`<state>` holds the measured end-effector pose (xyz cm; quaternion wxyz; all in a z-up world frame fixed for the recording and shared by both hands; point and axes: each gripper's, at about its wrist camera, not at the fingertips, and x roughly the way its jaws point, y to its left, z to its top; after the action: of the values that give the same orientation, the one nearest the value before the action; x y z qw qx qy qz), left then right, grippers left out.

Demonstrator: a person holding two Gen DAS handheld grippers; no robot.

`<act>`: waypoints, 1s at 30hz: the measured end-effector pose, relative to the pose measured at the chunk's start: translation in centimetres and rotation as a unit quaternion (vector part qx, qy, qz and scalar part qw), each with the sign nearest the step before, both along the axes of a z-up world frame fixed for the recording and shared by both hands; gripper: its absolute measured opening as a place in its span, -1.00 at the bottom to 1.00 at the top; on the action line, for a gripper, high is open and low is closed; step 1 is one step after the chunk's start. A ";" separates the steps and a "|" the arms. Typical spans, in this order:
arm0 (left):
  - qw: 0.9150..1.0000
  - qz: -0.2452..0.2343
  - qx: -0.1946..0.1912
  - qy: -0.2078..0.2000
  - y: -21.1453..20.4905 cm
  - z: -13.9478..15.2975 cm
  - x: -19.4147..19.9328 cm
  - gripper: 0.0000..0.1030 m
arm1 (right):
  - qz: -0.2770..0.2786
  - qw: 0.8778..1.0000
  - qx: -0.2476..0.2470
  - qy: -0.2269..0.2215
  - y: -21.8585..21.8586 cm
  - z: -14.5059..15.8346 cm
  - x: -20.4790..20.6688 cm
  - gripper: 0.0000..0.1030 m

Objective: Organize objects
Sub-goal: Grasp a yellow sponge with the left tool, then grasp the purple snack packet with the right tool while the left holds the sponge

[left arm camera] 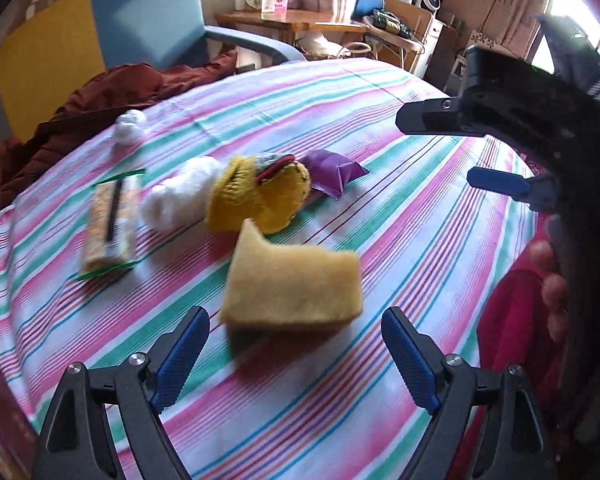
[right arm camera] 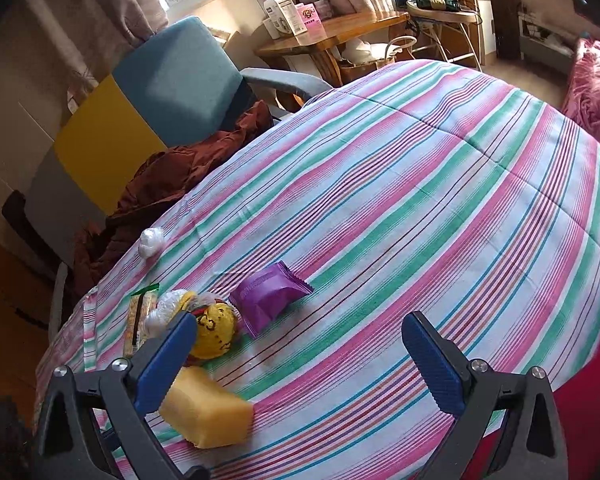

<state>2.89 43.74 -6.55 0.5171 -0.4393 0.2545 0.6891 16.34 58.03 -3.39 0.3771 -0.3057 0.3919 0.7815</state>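
- The yellow rectangular foam sponge (right arm camera: 206,414) is partly covered in the right wrist view by the right gripper's (right arm camera: 300,364) blue left finger pad (right arm camera: 166,364).
- The yellow knitted toy (left arm camera: 260,196) is blurred in the left wrist view; its shape cannot be told.
- The long clear-wrapped snack packet (right arm camera: 138,324), near the striped bedcover's (right arm camera: 420,200) left edge, carries print too small to read.

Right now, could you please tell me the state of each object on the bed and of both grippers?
Left gripper: open, empty.
Right gripper: open, empty.
Yellow sponge: lying flat, not held.
Purple packet: sealed, lying flat.
Snack bar: wrapped, lying flat.
Yellow knitted toy: on its side.
White ball: resting apart, near the edge.
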 end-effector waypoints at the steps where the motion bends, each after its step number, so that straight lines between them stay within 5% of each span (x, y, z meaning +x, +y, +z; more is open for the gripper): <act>1: 1.000 0.002 -0.002 -0.002 0.4 -0.2 -0.2 0.74 | 0.001 1.000 -0.005 0.001 0.1 -0.2 0.0 0.99; 3: 1.000 0.007 -0.010 -0.012 1.0 -1.0 -0.6 0.68 | 0.005 1.000 -0.010 -0.001 0.1 -0.4 -0.2 0.99; 4: 1.000 0.012 -0.007 -0.013 0.9 -1.2 -0.8 0.47 | 0.007 1.000 -0.011 -0.004 0.1 -0.5 -0.3 0.99; 16: 0.993 0.077 0.041 -0.080 -6.5 -0.6 -2.4 0.37 | 0.038 0.998 -0.016 -0.050 -0.5 -1.5 -1.9 0.99; 25: 0.992 0.083 0.062 -0.070 -10.4 1.4 -2.1 0.38 | 0.032 0.990 -0.129 0.049 0.6 -2.0 -2.2 0.98; 30: 0.991 0.089 0.071 -0.076 -12.0 2.0 -2.3 0.39 | 0.028 0.983 -0.169 0.066 2.4 -3.3 -5.5 0.79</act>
<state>0.57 31.77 -4.57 0.5009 -0.4735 0.1250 0.7137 10.81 60.41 -6.70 0.2711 -0.3236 0.5337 0.7328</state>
